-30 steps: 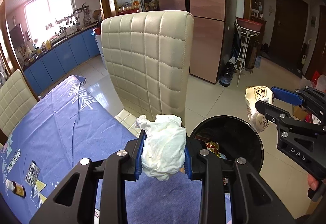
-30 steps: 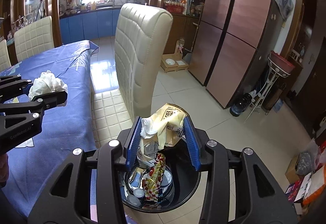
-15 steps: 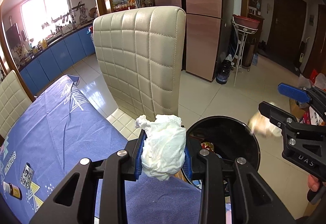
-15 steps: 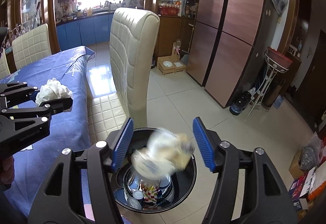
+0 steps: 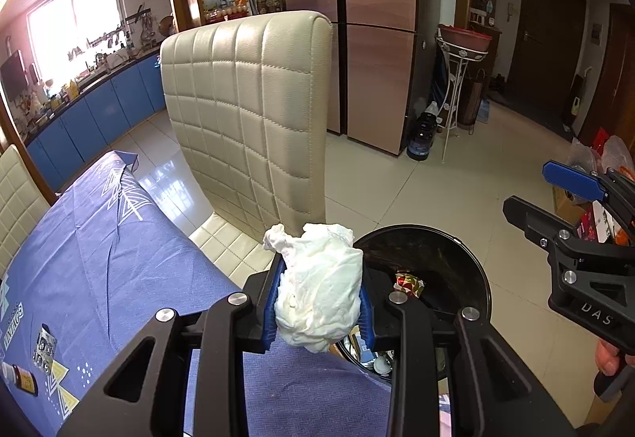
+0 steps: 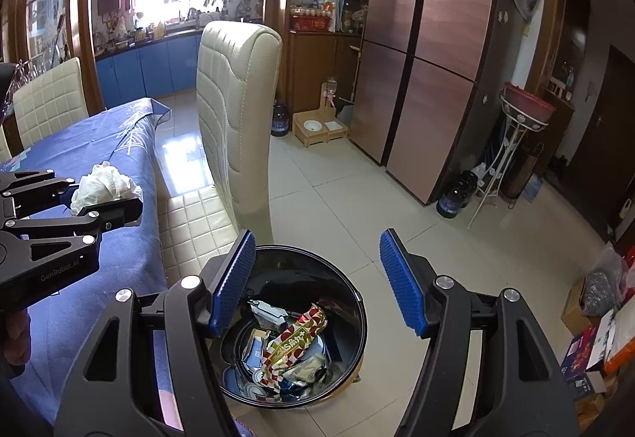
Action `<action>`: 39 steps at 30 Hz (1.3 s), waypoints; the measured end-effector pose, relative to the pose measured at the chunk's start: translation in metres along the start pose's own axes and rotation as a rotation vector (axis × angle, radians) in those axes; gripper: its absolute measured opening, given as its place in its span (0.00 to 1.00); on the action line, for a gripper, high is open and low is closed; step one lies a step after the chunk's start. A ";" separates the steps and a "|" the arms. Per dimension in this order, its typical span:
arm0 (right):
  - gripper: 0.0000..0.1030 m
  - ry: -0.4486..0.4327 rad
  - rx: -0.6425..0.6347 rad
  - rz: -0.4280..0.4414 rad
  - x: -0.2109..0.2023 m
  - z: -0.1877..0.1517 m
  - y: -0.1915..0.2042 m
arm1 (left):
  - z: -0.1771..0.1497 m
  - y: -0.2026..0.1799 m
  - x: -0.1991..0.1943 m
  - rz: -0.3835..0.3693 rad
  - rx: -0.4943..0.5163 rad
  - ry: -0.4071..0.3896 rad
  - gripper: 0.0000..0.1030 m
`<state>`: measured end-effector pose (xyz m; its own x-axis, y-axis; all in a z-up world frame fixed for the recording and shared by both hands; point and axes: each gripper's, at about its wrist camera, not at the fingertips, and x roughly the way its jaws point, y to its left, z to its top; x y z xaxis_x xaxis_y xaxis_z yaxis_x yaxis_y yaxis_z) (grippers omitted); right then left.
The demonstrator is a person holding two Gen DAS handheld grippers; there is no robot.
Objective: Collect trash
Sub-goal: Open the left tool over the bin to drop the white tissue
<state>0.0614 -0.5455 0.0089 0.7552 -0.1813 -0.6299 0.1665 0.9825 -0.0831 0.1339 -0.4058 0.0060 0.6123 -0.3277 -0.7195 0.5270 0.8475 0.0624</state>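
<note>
Above one black bin (image 6: 349,282), right claw (image 6: 317,278) wide and bare; left claw (image 5: 319,302) clamping one tissue wad (image 5: 321,294).

two grippers (image 6: 315,280) (image 5: 320,296), one crumpled white tissue (image 5: 319,292), one black bin (image 6: 349,288), two cream chairs (image 6: 234,95) (image 6: 49,101), one small brown bottle (image 5: 20,379), one blue-clothed table (image 5: 99,258).

Cream chair (image 5: 254,119) btwn blue tablecloth (image 5: 99,258) & pink fridge (image 6: 432,52).

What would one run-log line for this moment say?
left gripper: shut on tissue | right gripper: open, above bin | next: likely drop tissue
</note>
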 end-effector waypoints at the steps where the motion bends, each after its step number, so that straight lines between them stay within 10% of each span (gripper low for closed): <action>1: 0.65 0.002 0.001 -0.001 0.000 -0.001 0.000 | 0.000 -0.001 0.000 -0.003 0.003 0.000 0.29; 24: 0.65 0.037 0.046 -0.072 -0.006 -0.014 -0.021 | 0.021 -0.034 0.005 -0.085 0.070 -0.034 0.30; 31: 0.65 0.038 0.056 -0.086 -0.011 -0.017 -0.023 | 0.028 -0.038 -0.004 -0.088 0.057 -0.081 0.82; 39: 0.65 0.035 0.047 -0.078 -0.014 -0.016 -0.020 | 0.026 -0.032 -0.008 -0.070 0.043 -0.077 0.85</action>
<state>0.0375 -0.5617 0.0065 0.7164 -0.2551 -0.6494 0.2542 0.9622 -0.0975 0.1279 -0.4414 0.0279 0.6155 -0.4183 -0.6680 0.5943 0.8030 0.0447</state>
